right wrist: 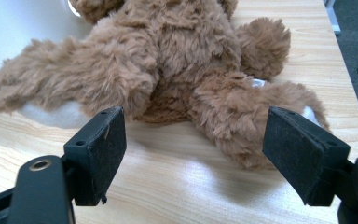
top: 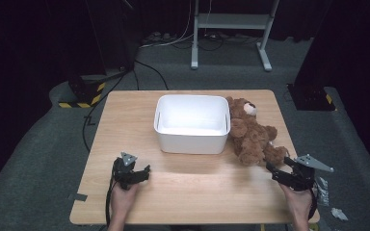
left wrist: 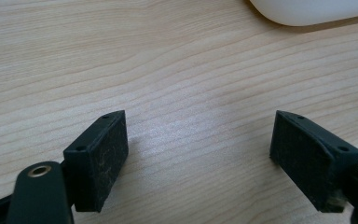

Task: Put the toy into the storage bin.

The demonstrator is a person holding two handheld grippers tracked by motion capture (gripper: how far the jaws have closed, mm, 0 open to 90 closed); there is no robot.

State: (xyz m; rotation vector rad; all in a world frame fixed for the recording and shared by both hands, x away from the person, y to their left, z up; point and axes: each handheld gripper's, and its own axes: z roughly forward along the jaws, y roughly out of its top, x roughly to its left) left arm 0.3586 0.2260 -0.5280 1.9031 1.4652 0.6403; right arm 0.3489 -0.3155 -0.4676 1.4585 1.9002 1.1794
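Left gripper (top: 147, 169) idling low over bare table (top: 197, 192), jaws spread wide, nothing between them. White bin (top: 192, 124) sitting mid-table, teddy bear (top: 251, 134) lying against its right wall. Right gripper (right wrist: 193, 154) gaping wide near bear's leg (right wrist: 242, 109); probably worth biting deep into plush, not loose fur.

Fluffy brown plush teddy bear (right wrist: 177, 70), shaggy cloth pile. Smooth white plastic rectangular bin (top: 191, 123), slight sheen. Pale wood-grain table (left wrist: 168, 93), matt, smooth. Black gripper pads (right wrist: 103, 149) matt, rough-textured, scuffed.
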